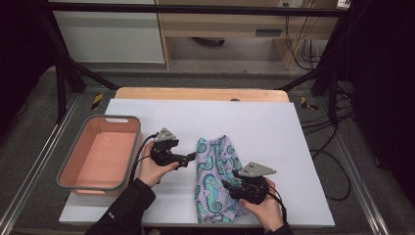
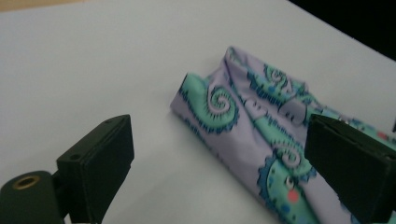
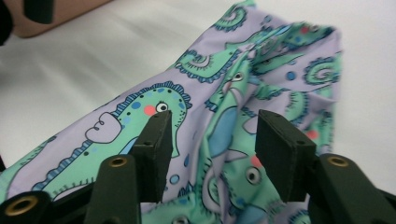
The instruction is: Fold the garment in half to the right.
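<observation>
We see the left gripper (image 1: 192, 156) with fingers spread at 9 o'clock of the cloth (image 1: 217, 166); the right gripper (image 1: 226, 185) fingers, spread, sit over it.

left hand (image 1: 152, 169) near centre-left holding left gripper (image 1: 192, 156), jaws spread wide, pointing right, right hand (image 1: 262, 205) near right holding right gripper (image 1: 226, 185), jaws parted, pointing left

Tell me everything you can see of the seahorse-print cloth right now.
The cloth is thin lilac fabric printed with teal seahorses and swirls. It lies bunched and loosely folded lengthwise on the white sheet, right of the pink bin. The right gripper hovers over its near end, jaws open astride a fold; the left gripper is open beside its far end.
</observation>
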